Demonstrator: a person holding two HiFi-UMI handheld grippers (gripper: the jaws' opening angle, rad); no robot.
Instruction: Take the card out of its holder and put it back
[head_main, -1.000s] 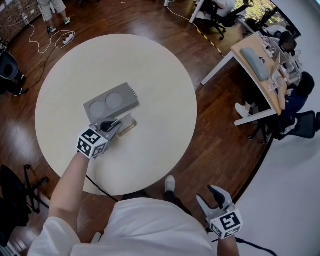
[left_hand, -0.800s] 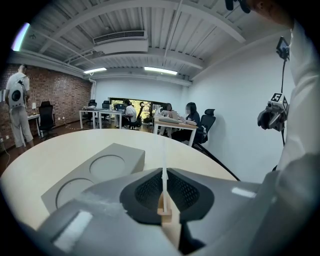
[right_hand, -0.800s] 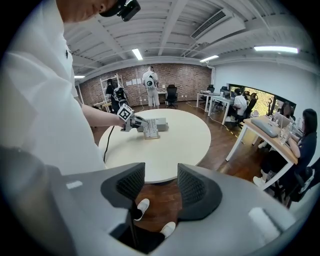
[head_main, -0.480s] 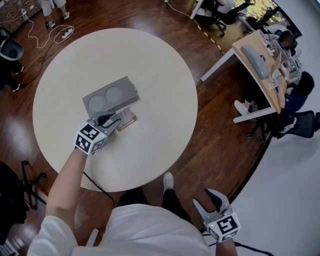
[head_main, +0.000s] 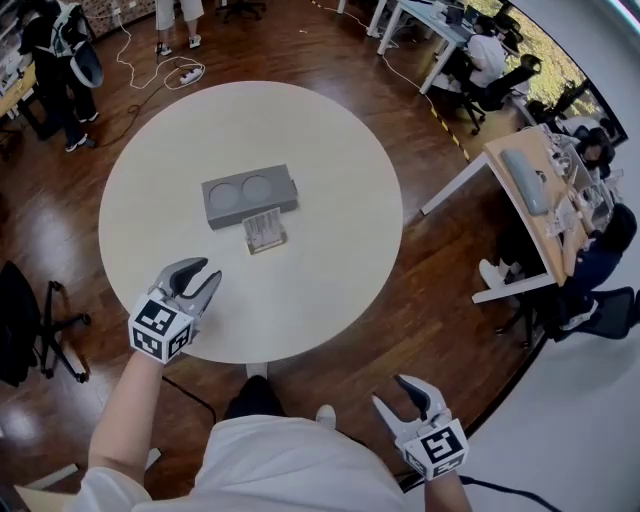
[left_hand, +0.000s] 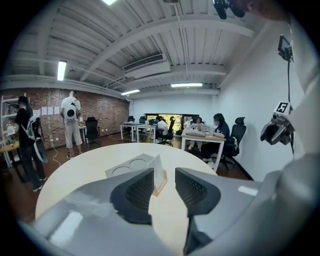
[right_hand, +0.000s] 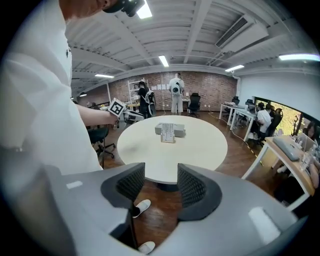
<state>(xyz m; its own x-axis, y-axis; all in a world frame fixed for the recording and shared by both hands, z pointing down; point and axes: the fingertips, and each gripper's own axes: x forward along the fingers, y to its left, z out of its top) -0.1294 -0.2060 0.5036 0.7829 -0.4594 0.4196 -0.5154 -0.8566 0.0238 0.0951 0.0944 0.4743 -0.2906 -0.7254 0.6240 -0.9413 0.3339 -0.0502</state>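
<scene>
The card stands in its holder at the centre of the table, at 6 o'clock of a grey block. The left gripper, at the 7 o'clock edge, is opening its empty jaws; the right gripper hangs wide and empty. Backing off straight would likely spare the holder a knock.

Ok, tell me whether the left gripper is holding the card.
No, the left gripper is opening its jaws with nothing between them, and the card stands in its holder.
</scene>
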